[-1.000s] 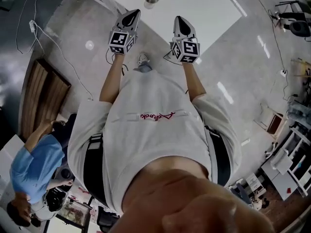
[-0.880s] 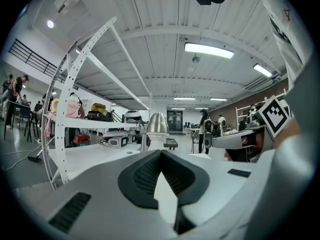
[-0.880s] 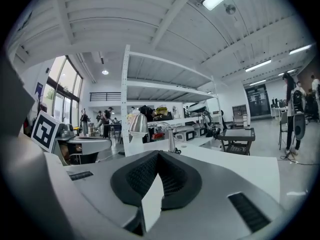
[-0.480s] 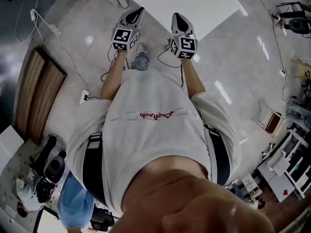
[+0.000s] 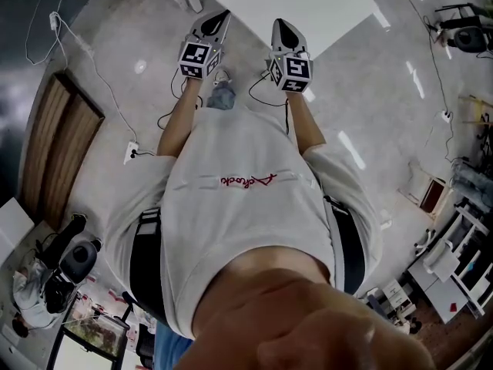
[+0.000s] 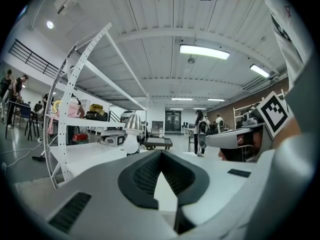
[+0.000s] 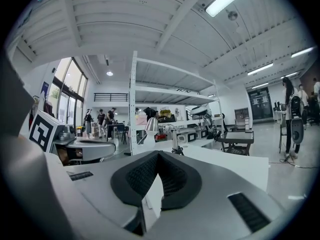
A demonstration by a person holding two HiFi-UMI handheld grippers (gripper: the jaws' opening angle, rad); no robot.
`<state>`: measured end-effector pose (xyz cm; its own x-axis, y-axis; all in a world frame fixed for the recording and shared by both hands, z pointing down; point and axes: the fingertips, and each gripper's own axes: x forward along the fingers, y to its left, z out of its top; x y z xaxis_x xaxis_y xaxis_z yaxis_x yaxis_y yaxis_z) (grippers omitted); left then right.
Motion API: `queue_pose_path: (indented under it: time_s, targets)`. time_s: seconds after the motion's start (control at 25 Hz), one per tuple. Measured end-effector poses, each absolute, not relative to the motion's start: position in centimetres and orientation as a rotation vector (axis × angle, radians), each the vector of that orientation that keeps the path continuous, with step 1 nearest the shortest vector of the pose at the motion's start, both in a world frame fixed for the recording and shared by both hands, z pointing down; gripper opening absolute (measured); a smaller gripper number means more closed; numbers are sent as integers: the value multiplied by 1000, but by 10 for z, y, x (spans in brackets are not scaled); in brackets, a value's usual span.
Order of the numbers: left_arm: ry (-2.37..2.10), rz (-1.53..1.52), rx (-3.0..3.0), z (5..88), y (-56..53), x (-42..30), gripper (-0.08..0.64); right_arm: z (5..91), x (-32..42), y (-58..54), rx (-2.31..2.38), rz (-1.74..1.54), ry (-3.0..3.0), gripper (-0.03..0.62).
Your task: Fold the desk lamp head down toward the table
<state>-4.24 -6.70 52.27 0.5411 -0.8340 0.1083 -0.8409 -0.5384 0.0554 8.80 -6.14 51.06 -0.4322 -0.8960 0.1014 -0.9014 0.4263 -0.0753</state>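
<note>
One desk lamp head (image 7: 151,125), opening facing downward.

left gripper (image 5: 218,20) and right gripper (image 5: 280,28) side by side at table (image 5: 323,6) edge, desk lamp (image 6: 132,128) on table ahead, shelf rack (image 6: 70,99) left of lamp

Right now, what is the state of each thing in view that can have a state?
left gripper: jaws shut, nothing between them.
right gripper: jaws shut, nothing between them.
desk lamp: stands on the white table, head raised, not yet folded down, neither gripper touches it.
</note>
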Motion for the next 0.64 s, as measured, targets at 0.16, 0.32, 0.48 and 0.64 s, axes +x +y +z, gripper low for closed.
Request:
queue_pose_path:
  time_s: [0.16,0.32,0.48,0.64]
  targets:
    - [-1457,101,2668,519,-63,-41,28,508,90,-58,1647,177,-2616,0]
    - [-1456,94,2671,514,-60,-37,28,505,93,-52,1640,159,-2616,0]
    - [-1454,104,2668,515,-55,-32,28,506,95,-47,1636,163,-2611,0]
    - [-1451,120,2679,515,-51,-29,28,505,96,-44,1633,151,-2606,0]
